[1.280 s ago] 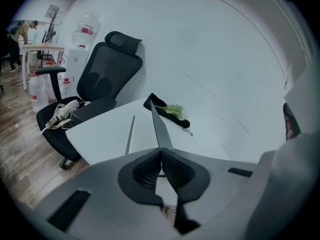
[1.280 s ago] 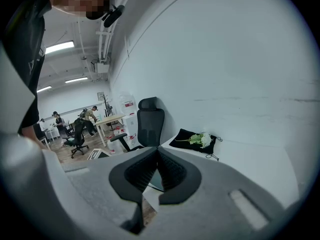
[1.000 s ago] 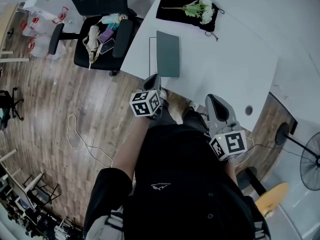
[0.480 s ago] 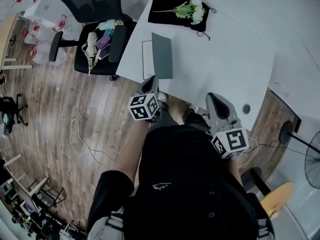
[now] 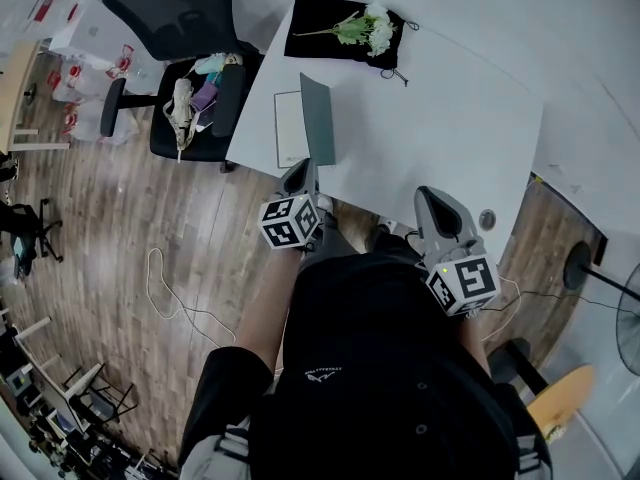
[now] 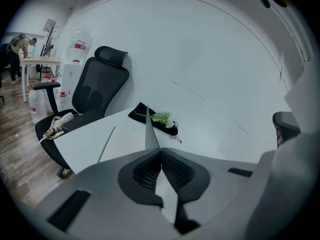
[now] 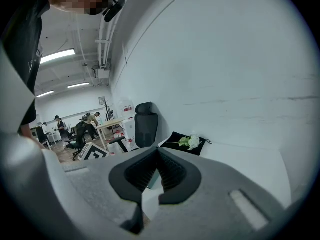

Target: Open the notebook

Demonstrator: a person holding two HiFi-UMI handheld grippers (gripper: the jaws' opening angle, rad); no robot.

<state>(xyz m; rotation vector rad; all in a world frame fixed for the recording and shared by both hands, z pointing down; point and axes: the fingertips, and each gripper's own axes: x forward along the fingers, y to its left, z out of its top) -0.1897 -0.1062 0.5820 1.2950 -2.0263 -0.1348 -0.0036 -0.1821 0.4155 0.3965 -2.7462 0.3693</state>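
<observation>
The notebook lies near the left front corner of the white table (image 5: 440, 118). Its green cover (image 5: 318, 118) stands raised almost on edge, and a white inside page (image 5: 289, 128) lies bare to its left. My left gripper (image 5: 304, 171) is shut on the cover's near edge. In the left gripper view the cover (image 6: 149, 134) rises as a thin sheet straight out from between the closed pads of my left gripper (image 6: 160, 151). My right gripper (image 5: 424, 198) hovers over the table's front edge, well right of the notebook. Its pads meet in the right gripper view (image 7: 158, 151) with nothing held.
A black cloth (image 5: 320, 40) with a spray of white flowers (image 5: 368, 28) lies at the table's far edge behind the notebook. A black office chair (image 5: 180, 78) with bags on its seat stands left of the table. A round cable hole (image 5: 486, 218) sits near the front right edge.
The green cover has swung up from nearly flat to almost upright, baring more of the white page. Both grippers have moved towards the table.
</observation>
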